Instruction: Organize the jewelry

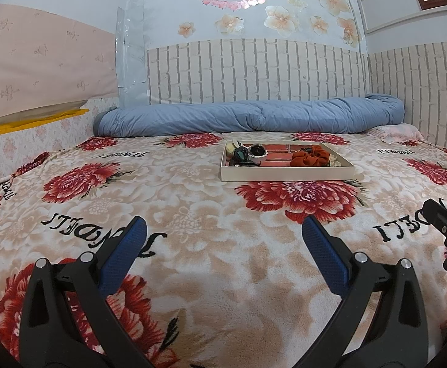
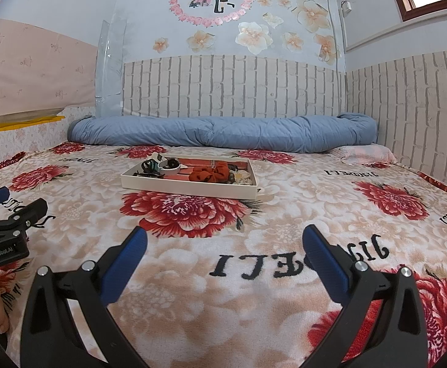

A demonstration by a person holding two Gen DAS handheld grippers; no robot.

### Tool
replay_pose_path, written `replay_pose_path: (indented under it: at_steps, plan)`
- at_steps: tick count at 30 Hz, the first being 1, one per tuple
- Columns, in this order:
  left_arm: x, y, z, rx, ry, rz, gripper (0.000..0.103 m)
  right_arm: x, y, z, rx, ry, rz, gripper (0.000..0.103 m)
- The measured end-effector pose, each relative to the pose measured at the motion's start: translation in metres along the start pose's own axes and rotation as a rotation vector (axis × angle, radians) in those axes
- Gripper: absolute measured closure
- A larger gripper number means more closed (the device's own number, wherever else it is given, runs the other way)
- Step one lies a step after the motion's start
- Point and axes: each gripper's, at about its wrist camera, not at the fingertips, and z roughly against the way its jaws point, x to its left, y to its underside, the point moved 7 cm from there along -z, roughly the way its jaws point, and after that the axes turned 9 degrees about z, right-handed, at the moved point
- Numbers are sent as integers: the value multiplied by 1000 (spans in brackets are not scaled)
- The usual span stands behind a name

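Tray (image 1: 284,173) w/ jewelry ahead; both claws (image 1: 223,239) (image 2: 225,245) wide apart, low over blanket (image 1: 192,202).

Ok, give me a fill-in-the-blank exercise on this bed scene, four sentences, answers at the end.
1. The rust-red scrunchie lies inside the white ____.
2. The tray rests on a blanket printed with red ____.
3. Both the left gripper and the right gripper have their fingers ____, holding nothing.
4. Behind the tray, along the brick-pattern wall, lies a rolled quilt coloured ____.

Answers: tray; flowers; open; blue
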Motion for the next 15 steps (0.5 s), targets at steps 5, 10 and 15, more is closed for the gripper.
replay_pose_path:
  at_steps: [5, 10, 15]
  plan:
    - [0, 0, 1, 1, 0, 2, 5, 0, 0, 0, -1, 0, 0, 4]
    - [0, 0, 0, 6, 0, 2, 5, 0, 0, 0, -1, 0, 0, 4]
    - [1, -1, -2, 7, 0, 1, 5, 0, 0, 0, 0, 0, 1, 4]
